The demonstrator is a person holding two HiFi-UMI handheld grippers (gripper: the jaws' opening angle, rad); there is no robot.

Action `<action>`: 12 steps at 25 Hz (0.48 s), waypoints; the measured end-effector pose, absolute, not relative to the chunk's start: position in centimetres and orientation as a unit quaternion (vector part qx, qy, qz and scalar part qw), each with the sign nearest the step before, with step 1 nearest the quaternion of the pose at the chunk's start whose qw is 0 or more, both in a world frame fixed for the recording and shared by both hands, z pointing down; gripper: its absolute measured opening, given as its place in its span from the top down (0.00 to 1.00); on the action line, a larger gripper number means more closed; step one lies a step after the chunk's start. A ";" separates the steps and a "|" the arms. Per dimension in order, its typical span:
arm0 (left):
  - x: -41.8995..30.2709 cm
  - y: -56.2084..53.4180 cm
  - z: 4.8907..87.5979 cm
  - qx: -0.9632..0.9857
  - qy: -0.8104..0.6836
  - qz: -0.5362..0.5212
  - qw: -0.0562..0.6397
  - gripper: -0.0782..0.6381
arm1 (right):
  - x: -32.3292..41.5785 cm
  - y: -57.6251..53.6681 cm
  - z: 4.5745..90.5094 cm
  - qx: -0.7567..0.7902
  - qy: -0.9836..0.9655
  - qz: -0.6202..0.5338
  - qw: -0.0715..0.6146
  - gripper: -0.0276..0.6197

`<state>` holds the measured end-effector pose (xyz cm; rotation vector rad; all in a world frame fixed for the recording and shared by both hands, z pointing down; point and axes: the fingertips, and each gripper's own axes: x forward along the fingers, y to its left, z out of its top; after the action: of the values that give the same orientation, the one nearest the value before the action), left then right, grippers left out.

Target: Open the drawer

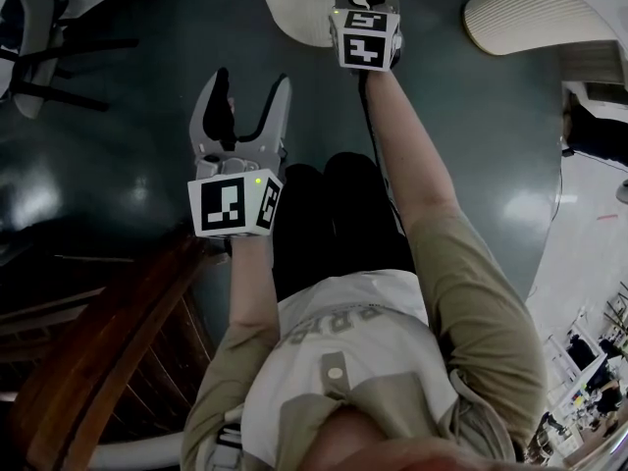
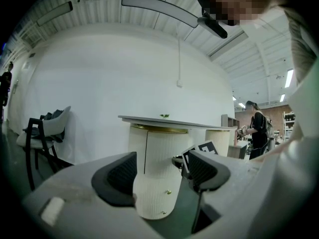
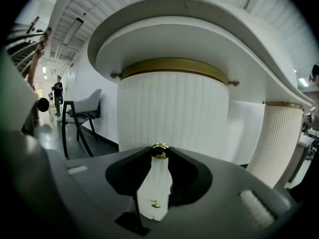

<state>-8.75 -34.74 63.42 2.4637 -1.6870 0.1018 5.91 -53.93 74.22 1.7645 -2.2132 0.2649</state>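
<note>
The left gripper hangs released. Its jaws stand wide apart, and nothing lies between them but a far view of the ribbed white drawer unit, well ahead of its tips. It takes no part in the pull.

Ahead of it and to its right, the right gripper is clenched on a small gold knob, pinched from both sides at the very fingertips. The drawer front bearing that knob lies just beyond the tips. A second gold knob sits lower on the same unit, below the jaws.

The drawer probably slides stiffly but lightly. The knob is the only hold, since the ribbed front offers none. The knob is small, round and polished, so it looks slippery, and this shallow tip grip could slide off unless the pull runs straight back along the jaws.

The marker cubes carry only black-and-white squares. Letters on the person's shirt are too distorted to read, and no brand shows on the unit.
</note>
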 end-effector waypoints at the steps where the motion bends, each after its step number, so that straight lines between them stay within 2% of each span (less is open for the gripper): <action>1: -8.8 -34.8 63.5 0.822 -0.563 0.035 0.077 0.43 | 5.9 -53.9 74.3 0.611 -0.772 0.096 0.146 0.79; 12: -8.6 -35.3 63.3 0.822 -0.563 0.040 0.076 0.43 | 5.9 -53.5 74.1 0.593 -0.786 0.102 0.140 0.80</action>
<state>-8.63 -35.27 63.34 2.4632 -1.6892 0.1201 5.90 -53.52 74.15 1.7137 -2.2718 0.2959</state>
